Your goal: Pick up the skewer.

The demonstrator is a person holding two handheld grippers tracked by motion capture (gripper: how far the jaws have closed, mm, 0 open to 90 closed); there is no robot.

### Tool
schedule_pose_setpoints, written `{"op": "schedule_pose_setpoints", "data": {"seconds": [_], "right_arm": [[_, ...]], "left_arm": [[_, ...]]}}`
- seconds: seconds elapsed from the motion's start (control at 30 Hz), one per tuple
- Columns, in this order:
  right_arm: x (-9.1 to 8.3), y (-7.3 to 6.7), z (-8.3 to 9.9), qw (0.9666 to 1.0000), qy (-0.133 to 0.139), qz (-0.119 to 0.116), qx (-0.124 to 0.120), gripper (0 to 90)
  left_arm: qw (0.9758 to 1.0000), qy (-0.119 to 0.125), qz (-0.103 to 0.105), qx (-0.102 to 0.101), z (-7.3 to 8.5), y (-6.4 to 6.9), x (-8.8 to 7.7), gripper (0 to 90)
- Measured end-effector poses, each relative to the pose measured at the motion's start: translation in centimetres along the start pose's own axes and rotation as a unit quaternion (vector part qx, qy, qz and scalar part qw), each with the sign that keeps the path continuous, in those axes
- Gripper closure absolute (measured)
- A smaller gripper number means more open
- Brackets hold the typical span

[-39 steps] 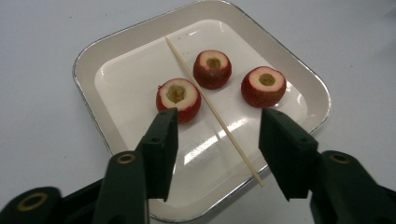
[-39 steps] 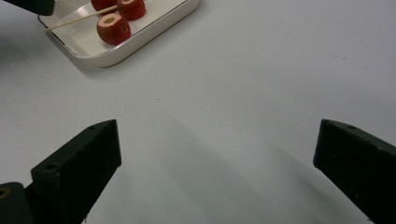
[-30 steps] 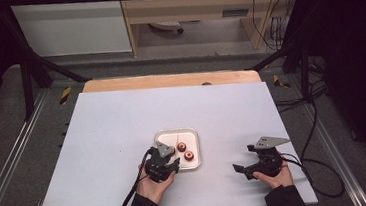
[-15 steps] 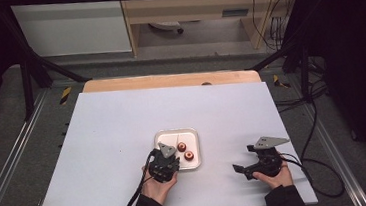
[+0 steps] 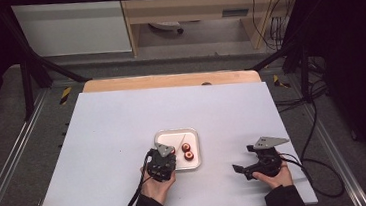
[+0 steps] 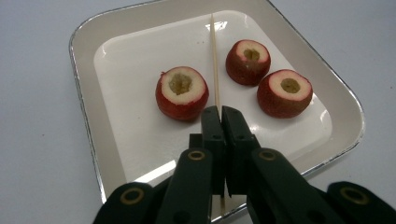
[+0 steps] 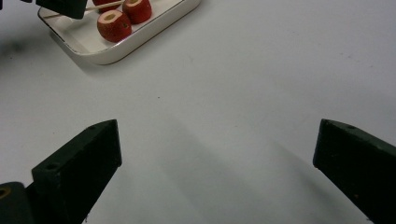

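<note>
A white tray (image 6: 84, 93) holds three red cored fruits: one at the left (image 6: 181, 91), two at the right (image 6: 248, 60) (image 6: 285, 92). A thin wooden skewer (image 6: 214, 60) lies between them, pointing toward the tray's far rim. My left gripper (image 6: 219, 112) has just been closing and is now shut on the skewer's near end, at the tray's front edge. From above, the left gripper (image 5: 162, 162) sits over the tray's (image 5: 161, 135) near left corner. My right gripper (image 5: 243, 159) rests on the table to the right, open and empty (image 7: 217, 144).
The white tabletop (image 5: 112, 124) stretches far and left of the tray. A wooden strip (image 5: 169, 80) runs along its far edge. Cables trail off the table's right side (image 5: 322, 166). In the right gripper view the tray (image 7: 116, 51) lies at the upper left.
The left gripper's jaws have drawn together at the tray's near edge. Both hands have stayed where they were.
</note>
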State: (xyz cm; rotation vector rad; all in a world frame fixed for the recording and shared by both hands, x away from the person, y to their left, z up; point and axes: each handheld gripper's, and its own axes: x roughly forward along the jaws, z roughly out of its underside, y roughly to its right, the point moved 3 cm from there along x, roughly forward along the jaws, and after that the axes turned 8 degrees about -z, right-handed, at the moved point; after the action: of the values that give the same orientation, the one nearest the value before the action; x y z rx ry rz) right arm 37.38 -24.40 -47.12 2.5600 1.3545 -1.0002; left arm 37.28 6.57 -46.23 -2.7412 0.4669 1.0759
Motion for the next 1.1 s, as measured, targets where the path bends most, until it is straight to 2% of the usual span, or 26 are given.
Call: {"op": "schedule_pose_setpoints", "data": {"seconds": [0.2, 0.4, 0.47, 0.5, 0.57, 0.63, 0.7, 0.73, 0.77, 0.9, 0.97, 1.03, 1.1], "right_arm": [[0.0, 0.0, 0.0, 1.0, -0.001, 0.0, -0.002, 1.7], [0.0, -0.1, -0.1, 1.0, -0.002, 0.003, -0.004, 1.6], [0.1, -0.2, -0.2, 1.0, -0.002, 0.002, -0.008, 1.5], [0.2, -0.2, -0.2, 1.0, -0.003, 0.002, -0.009, 1.3], [0.2, -0.4, -0.4, 0.9999, -0.004, 0.004, -0.015, 1.1], [0.2, -0.5, -0.5, 0.9998, -0.006, 0.004, -0.018, 0.8], [0.3, -0.6, -0.6, 0.9997, -0.007, 0.005, -0.023, 0.7], [0.3, -0.7, -0.7, 0.9996, -0.01, 0.008, -0.026, 0.7], [0.4, -0.8, -0.9, 0.9995, -0.01, 0.013, -0.028, 0.7], [0.7, -1.3, -1.4, 0.9988, -0.016, 0.02, -0.042, 0.7], [0.8, -1.6, -1.7, 0.9981, -0.021, 0.023, -0.052, 1.2], [1.0, -1.9, -2.0, 0.9973, -0.026, 0.026, -0.064, 1.4], [1.3, -2.3, -2.3, 0.996, -0.032, 0.029, -0.078, 1.7]], "left_arm": [[0.9998, 0.016, 0.004, 0.006, -0.2, -0.4, -0.7, 88.7], [0.999, 0.032, 0.019, 0.026, -0.8, -1.1, -1.8, 88.7], [0.9979, 0.036, 0.036, 0.04, -1.3, -1.5, -2.3, 88.7], [0.9979, 0.036, 0.036, 0.04, -1.3, -1.5, -2.3, 88.7], [0.9966, 0.039, 0.045, 0.057, -1.7, -1.9, -2.6, 88.7], [0.9952, 0.04, 0.068, 0.057, -2.2, -2.4, -2.9, 88.7], [0.9948, 0.039, 0.073, 0.059, -2.4, -2.6, -3.0, 88.7], [0.9931, 0.04, 0.087, 0.068, -2.7, -3.0, -3.2, 88.7], [0.9923, 0.037, 0.095, 0.07, -2.8, -3.2, -3.3, 88.7], [0.9889, 0.035, 0.105, 0.1, -3.0, -3.8, -3.5, 88.7], [0.9865, 0.033, 0.116, 0.111, -3.0, -4.0, -3.6, 88.7], [0.9848, 0.03, 0.117, 0.125, -3.0, -4.2, -3.7, 88.7], [0.9819, 0.028, 0.132, 0.133, -3.0, -4.3, -3.7, 88.7]]}}
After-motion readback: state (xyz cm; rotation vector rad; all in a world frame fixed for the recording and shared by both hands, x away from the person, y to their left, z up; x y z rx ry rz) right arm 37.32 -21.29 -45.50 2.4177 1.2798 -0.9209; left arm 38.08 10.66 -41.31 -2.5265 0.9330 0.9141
